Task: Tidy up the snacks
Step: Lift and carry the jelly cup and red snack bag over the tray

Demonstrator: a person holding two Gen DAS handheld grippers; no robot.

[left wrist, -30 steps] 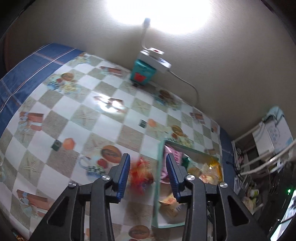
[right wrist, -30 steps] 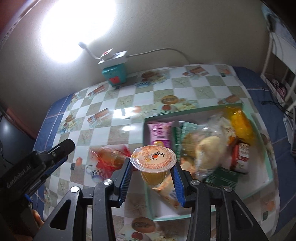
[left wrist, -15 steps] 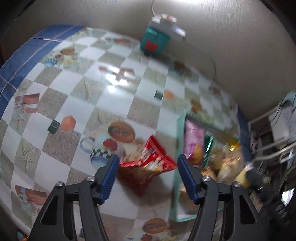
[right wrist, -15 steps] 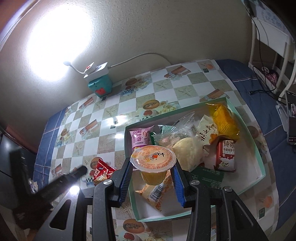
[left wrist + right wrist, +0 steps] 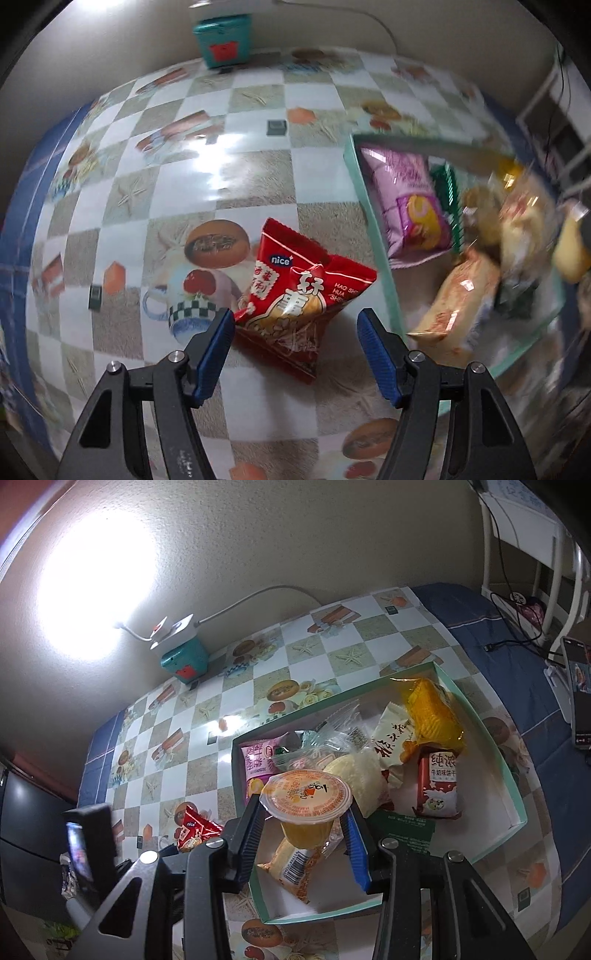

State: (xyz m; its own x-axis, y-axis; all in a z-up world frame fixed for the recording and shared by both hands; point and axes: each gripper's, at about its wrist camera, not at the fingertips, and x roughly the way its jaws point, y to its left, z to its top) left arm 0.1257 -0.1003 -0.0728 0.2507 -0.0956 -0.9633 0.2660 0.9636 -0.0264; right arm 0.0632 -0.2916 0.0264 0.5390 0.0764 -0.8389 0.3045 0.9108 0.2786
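A red peanut packet (image 5: pixel 295 295) lies flat on the checked tablecloth, just left of the teal-rimmed box (image 5: pixel 369 206). My left gripper (image 5: pixel 296 319) hovers over it, open, its blue pads either side of the packet's near end and not pressing it. My right gripper (image 5: pixel 304 812) is shut on an orange jelly cup (image 5: pixel 306 794), held upright above the near left part of the box (image 5: pixel 491 738). The red packet (image 5: pixel 194 829) shows left of the box there.
The box holds several snacks: a pink packet (image 5: pixel 255 764), a round bun (image 5: pixel 362 775), a red carton (image 5: pixel 437 786), a yellow packet (image 5: pixel 432 709). A teal block with a power strip (image 5: pixel 183 661) stands by the wall. A phone (image 5: pixel 578 701) lies at the right.
My left gripper's jaws have widened and it has sunk toward the table, tipping downward; the red packet now lies still on the cloth. The right gripper has carried the jelly cup over the box.
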